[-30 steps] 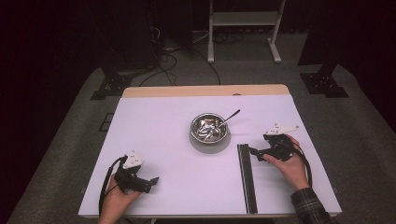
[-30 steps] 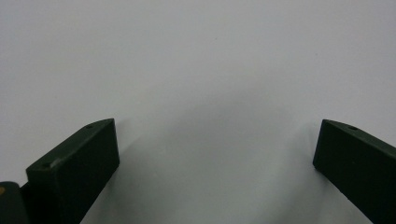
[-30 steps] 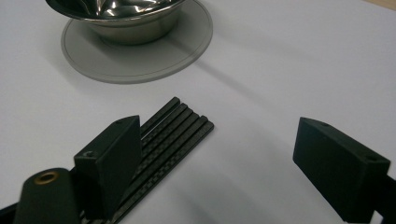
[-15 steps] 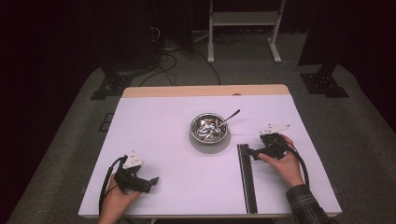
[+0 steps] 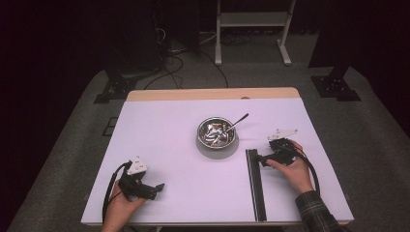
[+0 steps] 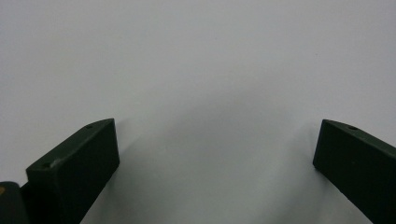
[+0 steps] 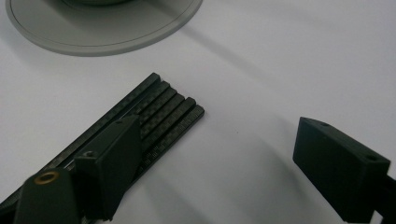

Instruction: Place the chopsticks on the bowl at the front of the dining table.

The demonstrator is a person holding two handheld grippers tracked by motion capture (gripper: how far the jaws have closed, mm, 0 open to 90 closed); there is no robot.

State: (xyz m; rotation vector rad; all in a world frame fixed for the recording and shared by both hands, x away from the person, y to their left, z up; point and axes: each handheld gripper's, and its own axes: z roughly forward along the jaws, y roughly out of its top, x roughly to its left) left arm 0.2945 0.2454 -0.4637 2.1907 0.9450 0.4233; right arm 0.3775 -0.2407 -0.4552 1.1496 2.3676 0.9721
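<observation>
Right gripper view shows us our right gripper (image 7: 224, 163) spread wide, one jaw over the black ridged strip (image 7: 154, 116); our left gripper (image 6: 215, 163) gapes, empty.

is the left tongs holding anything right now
No, the left tongs stand wide open in the left gripper view, with just bare white table between the jaws.

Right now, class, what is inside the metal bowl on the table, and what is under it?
Inside the metal bowl lie shiny metal pieces, too small to identify, and a spoon whose handle sticks out over the rim. The bowl stands on a round grey plate; what lies beneath the pieces is covered.
</observation>
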